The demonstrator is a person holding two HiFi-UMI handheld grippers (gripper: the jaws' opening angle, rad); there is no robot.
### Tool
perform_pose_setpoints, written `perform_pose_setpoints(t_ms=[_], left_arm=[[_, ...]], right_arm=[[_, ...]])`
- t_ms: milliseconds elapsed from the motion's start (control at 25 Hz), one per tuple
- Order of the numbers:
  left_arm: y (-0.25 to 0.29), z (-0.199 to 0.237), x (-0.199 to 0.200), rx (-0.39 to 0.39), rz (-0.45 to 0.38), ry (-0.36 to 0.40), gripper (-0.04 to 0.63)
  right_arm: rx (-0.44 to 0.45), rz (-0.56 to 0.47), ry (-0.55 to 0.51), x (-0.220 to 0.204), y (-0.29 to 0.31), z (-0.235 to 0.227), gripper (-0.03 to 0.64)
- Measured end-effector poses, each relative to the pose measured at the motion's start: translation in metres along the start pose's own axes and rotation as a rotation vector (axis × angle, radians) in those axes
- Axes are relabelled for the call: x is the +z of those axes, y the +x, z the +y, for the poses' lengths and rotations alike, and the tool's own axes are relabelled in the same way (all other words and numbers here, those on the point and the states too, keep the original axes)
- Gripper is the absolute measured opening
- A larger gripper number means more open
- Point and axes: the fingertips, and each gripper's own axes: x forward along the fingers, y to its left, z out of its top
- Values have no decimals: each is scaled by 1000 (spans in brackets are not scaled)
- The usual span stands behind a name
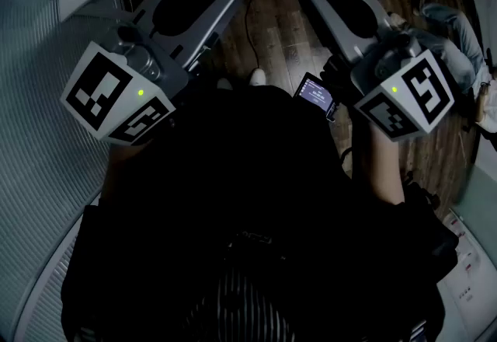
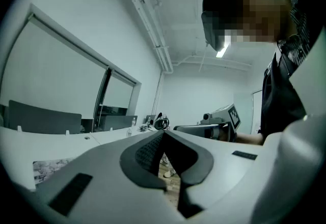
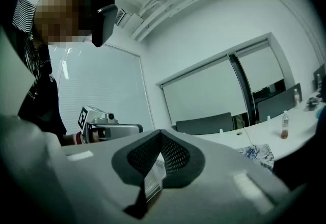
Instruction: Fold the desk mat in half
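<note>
The person holds both tongs up level, over the wooden floor point(image 1: 279, 33). The left gripper point(image 2: 164, 133) has its jaws pressed together with nothing between them, and the right gripper point(image 3: 161, 132) is likewise closed and empty. The patterned desk mat point(image 3: 257, 155) lies on the white table point(image 3: 254, 135), well apart from both grippers.
</note>
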Motion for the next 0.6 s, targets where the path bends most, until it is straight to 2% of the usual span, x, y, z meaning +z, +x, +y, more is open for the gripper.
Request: perform_pose_setpoints(t_ms=[360,480,600], left_arm=[[-4,17,-23,57,40,-40,5],[-4,18,-31,99,53,-33,5],[-5,14,-24,109,56,-13,5]], right_arm=[[42,14,6,-15,2,-4,2],[64,37,-78,-24,2,-1,2],[134,84,-142,-24,7,14,2]])
